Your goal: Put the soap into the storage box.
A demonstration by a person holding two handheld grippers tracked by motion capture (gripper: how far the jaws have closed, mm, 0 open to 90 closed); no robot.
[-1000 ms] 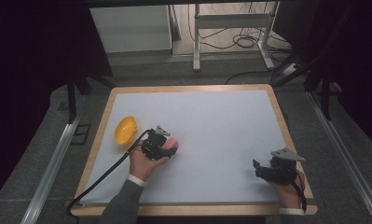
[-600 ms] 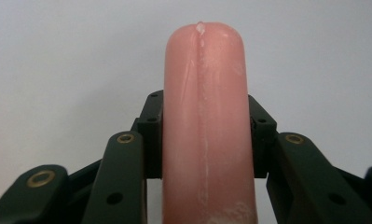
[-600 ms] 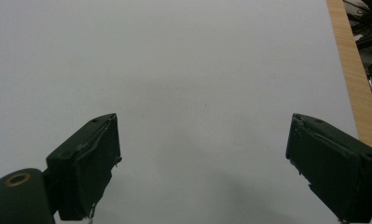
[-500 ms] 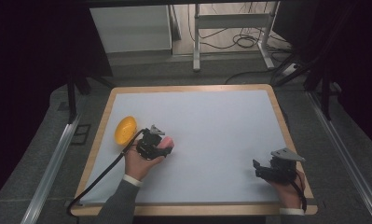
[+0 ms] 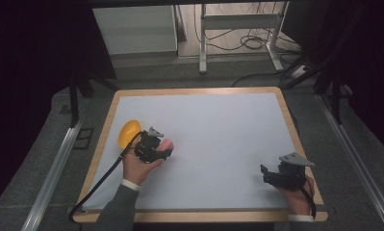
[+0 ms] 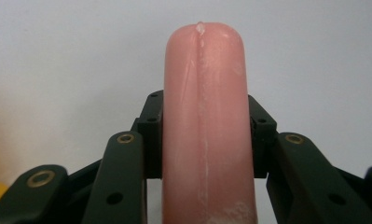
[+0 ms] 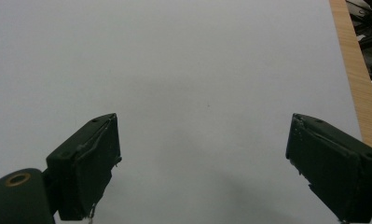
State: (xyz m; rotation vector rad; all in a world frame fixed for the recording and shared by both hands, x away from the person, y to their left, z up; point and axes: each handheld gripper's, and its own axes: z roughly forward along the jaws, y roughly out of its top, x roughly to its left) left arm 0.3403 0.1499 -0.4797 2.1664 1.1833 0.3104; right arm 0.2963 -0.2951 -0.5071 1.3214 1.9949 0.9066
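Pink sausage [image 6: 204,126] clamped between the left tongs [image 6: 204,140], tip protruding beyond.

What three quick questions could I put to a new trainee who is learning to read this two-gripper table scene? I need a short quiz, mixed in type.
1. True or false: the left gripper is clamped on the pink sausage.
2. How do the right gripper jaws stand?
A. shut on a yellow thing
B. open with nothing between them
C. shut on a cable
3. Fill in: in the high view, the yellow object lies near the table's ____ edge.

Key:
1. True; the jaws press on both its sides.
2. B; only bare white table surface shows between them.
3. Left; it sits just beyond the left gripper.
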